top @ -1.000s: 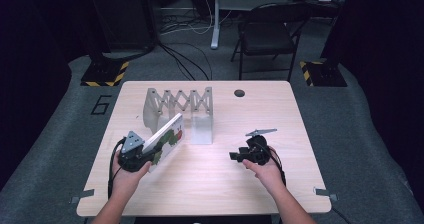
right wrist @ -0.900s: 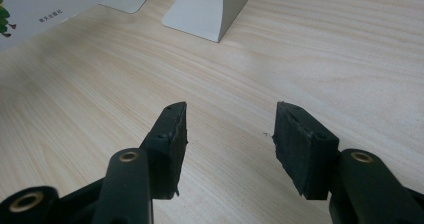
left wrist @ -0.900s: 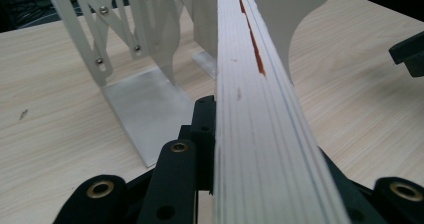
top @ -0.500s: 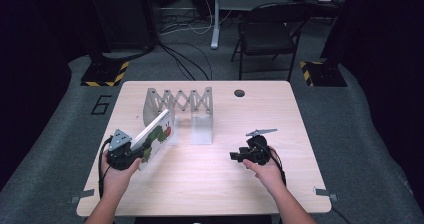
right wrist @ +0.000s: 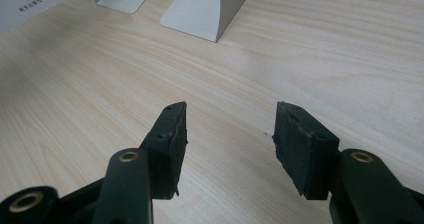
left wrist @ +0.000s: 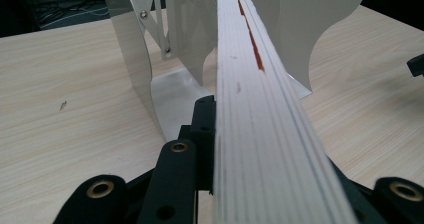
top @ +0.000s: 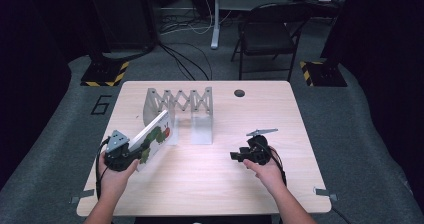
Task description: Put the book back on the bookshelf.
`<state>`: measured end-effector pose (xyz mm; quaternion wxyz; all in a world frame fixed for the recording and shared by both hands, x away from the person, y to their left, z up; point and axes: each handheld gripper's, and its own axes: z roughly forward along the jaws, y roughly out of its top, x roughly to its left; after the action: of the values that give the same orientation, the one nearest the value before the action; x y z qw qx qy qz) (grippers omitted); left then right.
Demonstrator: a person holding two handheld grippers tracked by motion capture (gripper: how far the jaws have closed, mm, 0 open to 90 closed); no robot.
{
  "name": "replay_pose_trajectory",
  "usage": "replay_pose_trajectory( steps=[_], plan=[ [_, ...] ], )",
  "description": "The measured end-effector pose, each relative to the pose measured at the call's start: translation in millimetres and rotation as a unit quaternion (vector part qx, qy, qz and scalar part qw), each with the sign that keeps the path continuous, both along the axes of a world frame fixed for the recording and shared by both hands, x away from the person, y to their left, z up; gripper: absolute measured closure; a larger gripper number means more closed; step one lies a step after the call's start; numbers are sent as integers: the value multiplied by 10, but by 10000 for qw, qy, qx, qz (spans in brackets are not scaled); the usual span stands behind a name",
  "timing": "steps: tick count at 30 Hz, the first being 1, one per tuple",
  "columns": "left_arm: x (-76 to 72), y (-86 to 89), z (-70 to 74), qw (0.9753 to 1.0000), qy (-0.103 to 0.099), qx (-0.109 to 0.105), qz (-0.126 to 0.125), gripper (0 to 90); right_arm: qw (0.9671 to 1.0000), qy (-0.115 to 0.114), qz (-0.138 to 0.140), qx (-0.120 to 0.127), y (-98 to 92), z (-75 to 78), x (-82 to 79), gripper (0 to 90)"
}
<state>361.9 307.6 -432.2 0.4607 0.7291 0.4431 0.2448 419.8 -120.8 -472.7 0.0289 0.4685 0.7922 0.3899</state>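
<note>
Pale wooden table bears the grey metal accordion book rack. My left gripper clamps the thin white picture book, long axis pointing into the rack's left slot. My right gripper idles agape, farther off.

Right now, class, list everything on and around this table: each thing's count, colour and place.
Table: one, light wood, centre.
Book rack: one, silvery metal, expanding, back left of table.
Book: one, white with caterpillar picture, tilted, far end between rack dividers.
Table hole: one, dark, back edge.
Folding chair: one, black, behind table.
Left claw: one, black, shut on book.
Right claw: one, black, open, nothing held, right of the rack.
</note>
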Motion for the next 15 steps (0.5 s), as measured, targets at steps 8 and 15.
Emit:
replay_pose_trajectory(
  steps=[8, 15],
  plan=[
    [3, 29, -4, 9999, -18, -23, 101, 756, 10000, 23, -12, 11, 1, 3, -2, 470],
    [24, 39, -24, 9998, -7, -9, 215, 755, 10000, -2, -6, 5, -1, -1, 2, 471]
  ],
)
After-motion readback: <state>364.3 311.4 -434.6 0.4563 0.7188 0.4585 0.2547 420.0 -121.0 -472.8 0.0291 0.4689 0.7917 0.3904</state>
